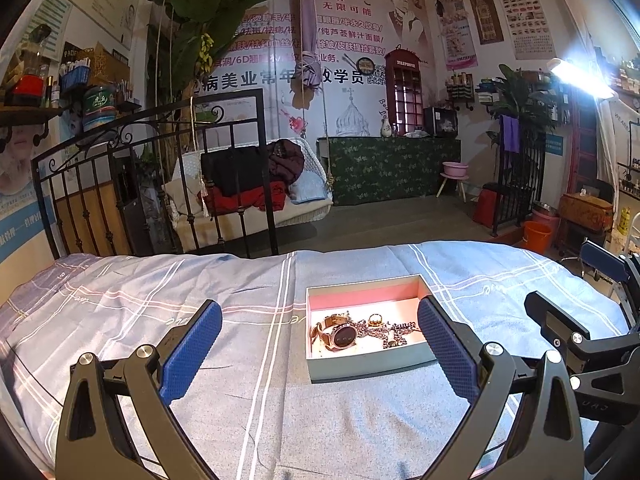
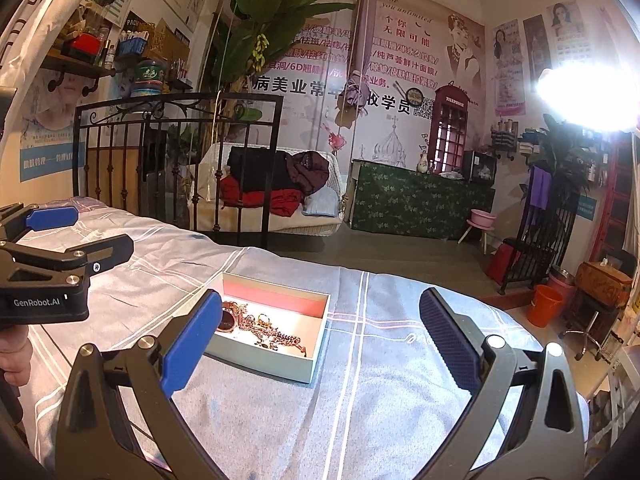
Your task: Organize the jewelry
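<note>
Blue-padded left hand-held gripper [image 1: 320, 344] and right hand-held gripper [image 2: 320, 344] hover level, both spread wide, near the jewelry box [image 1: 362, 368].

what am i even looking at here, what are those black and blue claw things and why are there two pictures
These are two views of one scene, each from a camera mounted on a tool that a person holds. The claws are the tools themselves. The left hand-held gripper fills the bottom of the left wrist view, and the right hand-held gripper fills the bottom of the right wrist view. Both stand open and hold nothing. In front of them is a bed with a blue checked sheet. On it sits an open box with a pink lining. Inside the box lie a watch, a gold ring and tangled chains.
</note>
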A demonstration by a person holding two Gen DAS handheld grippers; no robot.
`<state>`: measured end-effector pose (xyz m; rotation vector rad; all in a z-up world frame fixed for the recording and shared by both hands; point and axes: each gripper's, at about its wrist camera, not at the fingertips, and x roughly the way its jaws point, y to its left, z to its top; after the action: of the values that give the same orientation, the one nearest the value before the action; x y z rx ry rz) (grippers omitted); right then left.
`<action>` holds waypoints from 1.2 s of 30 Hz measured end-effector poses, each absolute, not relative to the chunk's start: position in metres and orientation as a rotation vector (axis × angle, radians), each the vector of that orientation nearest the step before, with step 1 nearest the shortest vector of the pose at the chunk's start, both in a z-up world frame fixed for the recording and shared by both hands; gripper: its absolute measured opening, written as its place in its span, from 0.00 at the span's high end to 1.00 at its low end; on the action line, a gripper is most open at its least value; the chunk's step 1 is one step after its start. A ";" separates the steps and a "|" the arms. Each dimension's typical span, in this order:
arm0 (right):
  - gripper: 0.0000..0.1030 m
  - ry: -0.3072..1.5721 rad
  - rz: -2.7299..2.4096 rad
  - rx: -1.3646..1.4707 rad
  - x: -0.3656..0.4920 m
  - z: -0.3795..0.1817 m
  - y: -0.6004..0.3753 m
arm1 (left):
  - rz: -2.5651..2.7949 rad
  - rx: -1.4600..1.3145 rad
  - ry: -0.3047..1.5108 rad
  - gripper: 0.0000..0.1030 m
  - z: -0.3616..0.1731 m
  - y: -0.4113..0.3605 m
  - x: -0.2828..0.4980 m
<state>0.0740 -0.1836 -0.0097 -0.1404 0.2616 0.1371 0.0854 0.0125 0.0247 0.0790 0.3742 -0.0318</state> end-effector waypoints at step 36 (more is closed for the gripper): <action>0.05 0.292 0.177 -0.149 0.079 -0.017 -0.176 | -0.034 0.040 0.414 0.06 0.019 0.011 0.092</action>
<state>0.0790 -0.1758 -0.0170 -0.1495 0.2917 0.1771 0.0918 0.0112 0.0190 0.0400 0.4144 -0.0337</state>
